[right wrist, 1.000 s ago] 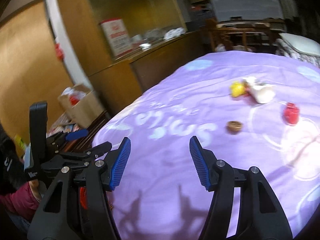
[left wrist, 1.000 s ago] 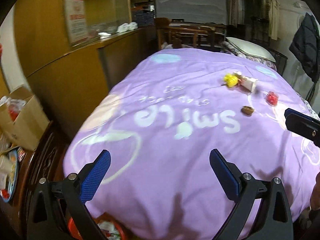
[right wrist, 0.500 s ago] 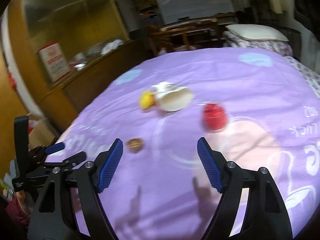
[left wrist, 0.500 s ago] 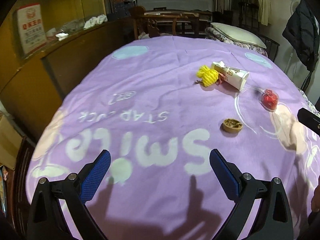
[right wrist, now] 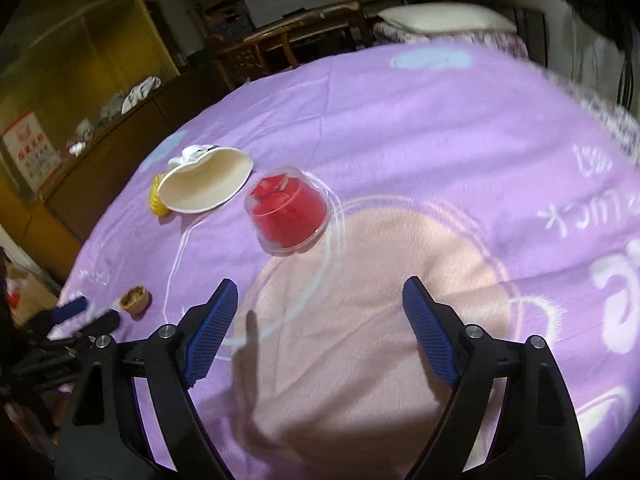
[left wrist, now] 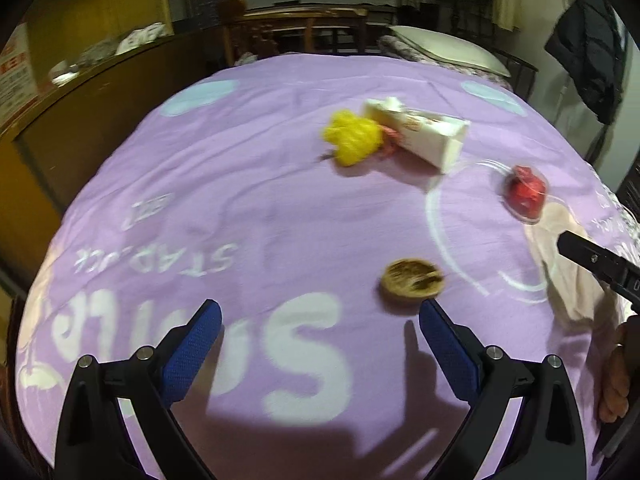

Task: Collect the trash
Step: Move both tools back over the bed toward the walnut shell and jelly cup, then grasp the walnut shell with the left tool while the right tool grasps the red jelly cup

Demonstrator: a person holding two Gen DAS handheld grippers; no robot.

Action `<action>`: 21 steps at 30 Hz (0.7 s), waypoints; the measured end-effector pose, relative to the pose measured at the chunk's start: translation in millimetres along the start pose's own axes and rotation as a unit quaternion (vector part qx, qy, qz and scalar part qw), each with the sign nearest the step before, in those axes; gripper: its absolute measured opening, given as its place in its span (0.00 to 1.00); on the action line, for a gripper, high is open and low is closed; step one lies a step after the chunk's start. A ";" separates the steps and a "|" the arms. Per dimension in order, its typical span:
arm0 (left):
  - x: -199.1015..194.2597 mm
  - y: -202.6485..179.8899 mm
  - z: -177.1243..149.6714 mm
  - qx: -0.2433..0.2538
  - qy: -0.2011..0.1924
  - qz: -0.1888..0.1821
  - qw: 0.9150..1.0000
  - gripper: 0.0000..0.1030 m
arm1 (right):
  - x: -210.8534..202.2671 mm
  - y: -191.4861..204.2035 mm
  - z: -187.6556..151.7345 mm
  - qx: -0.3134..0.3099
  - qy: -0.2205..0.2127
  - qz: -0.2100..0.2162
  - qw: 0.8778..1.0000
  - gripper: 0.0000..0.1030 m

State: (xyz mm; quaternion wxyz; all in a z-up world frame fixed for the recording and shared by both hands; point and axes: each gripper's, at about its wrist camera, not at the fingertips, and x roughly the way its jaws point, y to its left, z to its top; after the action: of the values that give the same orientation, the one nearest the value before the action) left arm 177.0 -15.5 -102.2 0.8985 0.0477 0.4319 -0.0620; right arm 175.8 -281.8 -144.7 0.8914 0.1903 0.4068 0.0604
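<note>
Trash lies on a purple blanket (left wrist: pixel 260 216): a yellow crumpled wad (left wrist: pixel 352 136), a white paper cup (left wrist: pixel 420 136) on its side, a clear plastic cup with red inside (left wrist: pixel 524 196) and a small brown nutshell-like piece (left wrist: pixel 412 280). My left gripper (left wrist: pixel 320 334) is open and empty, the brown piece just beyond its right finger. In the right wrist view my right gripper (right wrist: pixel 316 312) has its jaws still opening, with nothing between them. The red-filled cup (right wrist: pixel 288 212) lies just ahead of it, the paper cup (right wrist: pixel 204 188) and brown piece (right wrist: pixel 134 300) to the left.
A wooden cabinet (left wrist: pixel 100 92) with a glass front runs along the bed's left side. A pillow (left wrist: pixel 444 46) and wooden furniture (left wrist: pixel 304 28) stand at the far end, and a dark jacket (left wrist: pixel 592 56) hangs at the right. A person's hand (left wrist: pixel 618 380) shows at the right edge.
Both grippers have moved forward over the blanket and lower, so the trash looks larger. The right gripper swung toward the red-filled cup and its jaws spread wider.
</note>
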 end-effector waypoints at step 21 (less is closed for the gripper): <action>27.7 -41.7 5.8 0.047 -0.018 0.003 0.999 0.80 | 4.1 -1.2 0.9 0.015 -0.002 0.021 1.000 0.88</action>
State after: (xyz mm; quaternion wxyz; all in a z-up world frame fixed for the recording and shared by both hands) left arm 192.2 -59.4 -121.6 0.9029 0.0902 0.4124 -0.0808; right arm 179.1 -282.1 -147.5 0.8877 0.2123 0.4020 0.0730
